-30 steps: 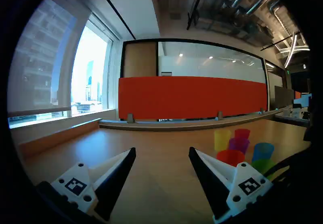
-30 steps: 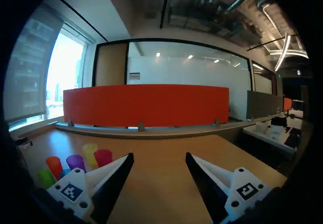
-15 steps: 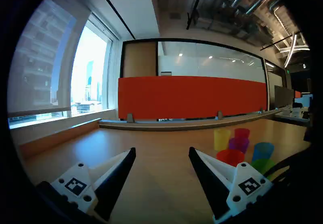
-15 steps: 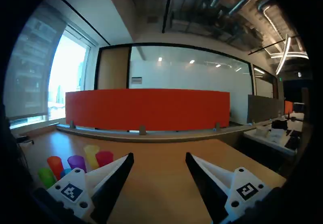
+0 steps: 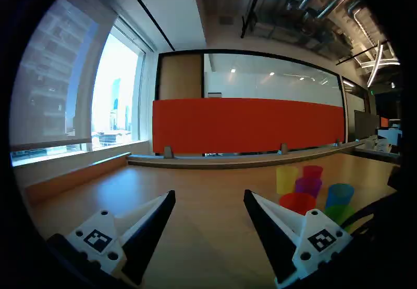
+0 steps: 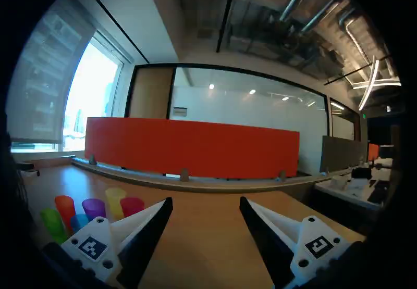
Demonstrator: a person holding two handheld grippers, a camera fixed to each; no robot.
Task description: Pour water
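Note:
Several coloured plastic cups stand together on the wooden table [image 5: 208, 190]. In the left gripper view they sit to the right: a yellow cup [image 5: 286, 179], a pink cup [image 5: 313, 172], a purple cup [image 5: 308, 186], an orange cup [image 5: 297, 202], a blue cup [image 5: 339, 195] and a green cup [image 5: 340, 213]. My left gripper [image 5: 209, 203] hovers open to their left, nothing between its fingers. In the right gripper view the cups are at lower left: orange cup [image 6: 65, 210], purple cup [image 6: 94, 208], yellow cup [image 6: 115, 200], pink cup [image 6: 132, 206], green cup [image 6: 51, 223]. My right gripper [image 6: 206, 208] is open and holds nothing.
An orange divider panel [image 5: 245, 125] runs along the table's far edge. A window [image 5: 112, 101] and a low ledge lie to the left. Another desk with dark items [image 6: 359, 177] stands at the right in the right gripper view.
The right gripper's view has tilted and swung slightly, so the cups and divider sit a little differently in it. The left gripper has held still.

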